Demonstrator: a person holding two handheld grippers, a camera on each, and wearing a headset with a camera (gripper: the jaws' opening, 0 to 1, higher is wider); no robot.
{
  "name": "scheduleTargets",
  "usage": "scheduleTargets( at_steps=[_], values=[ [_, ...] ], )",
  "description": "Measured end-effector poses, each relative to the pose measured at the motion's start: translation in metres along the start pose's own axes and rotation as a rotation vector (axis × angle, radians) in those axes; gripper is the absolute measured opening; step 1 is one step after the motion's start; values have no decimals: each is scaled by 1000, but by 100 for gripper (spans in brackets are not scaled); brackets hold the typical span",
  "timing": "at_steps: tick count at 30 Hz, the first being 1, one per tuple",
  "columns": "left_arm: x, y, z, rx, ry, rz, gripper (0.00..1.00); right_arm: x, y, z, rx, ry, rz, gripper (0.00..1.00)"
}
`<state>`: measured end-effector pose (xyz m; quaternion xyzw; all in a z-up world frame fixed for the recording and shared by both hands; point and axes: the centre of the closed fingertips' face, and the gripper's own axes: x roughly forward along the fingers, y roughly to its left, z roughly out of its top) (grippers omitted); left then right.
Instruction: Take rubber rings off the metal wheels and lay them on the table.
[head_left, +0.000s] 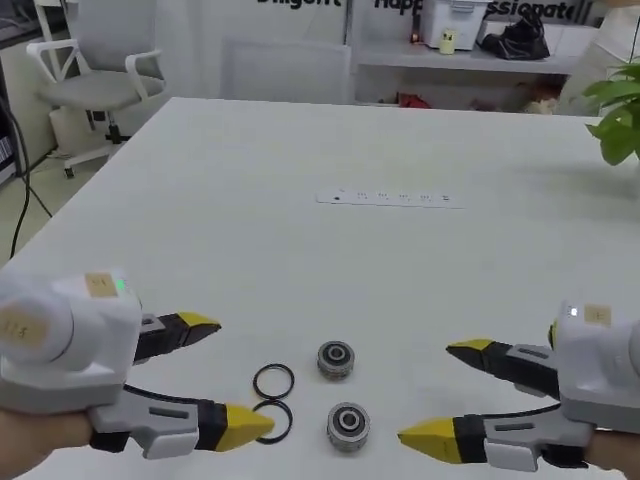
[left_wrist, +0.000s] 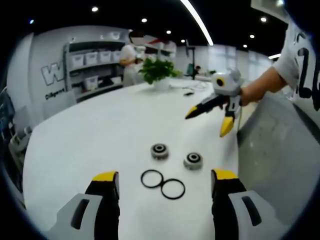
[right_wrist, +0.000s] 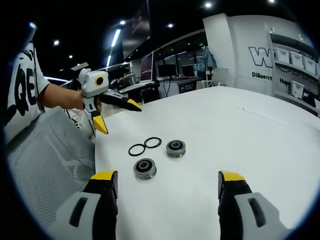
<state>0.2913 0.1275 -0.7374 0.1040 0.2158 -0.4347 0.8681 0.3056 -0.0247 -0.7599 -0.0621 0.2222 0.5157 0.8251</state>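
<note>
Two rings (head_left: 274, 399) lie touching on the table (head_left: 400, 270), just beside two wheels (head_left: 335, 359). Left gripper (head_left: 240, 375) and right gripper (head_left: 426, 392) hover with jaws wide apart, empty. The task looks done; I cannot tell whether any wheel keeps a ring.

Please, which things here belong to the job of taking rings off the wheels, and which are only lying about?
Job: rubber rings, lying on the table; far metal wheel; near metal wheel; left gripper and right gripper, both open.
Lying about: power strip; potted plant; office chair.
</note>
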Motion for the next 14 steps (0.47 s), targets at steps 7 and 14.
scheduleTargets(
  at_steps=[7, 14],
  values=[
    [3, -2, 1, 1, 4, -6, 77, -1, 0, -4, 0, 8, 0, 80],
    [5, -2, 3, 4, 5, -10, 77, -2, -1, -4, 1, 9, -1, 80]
  ],
)
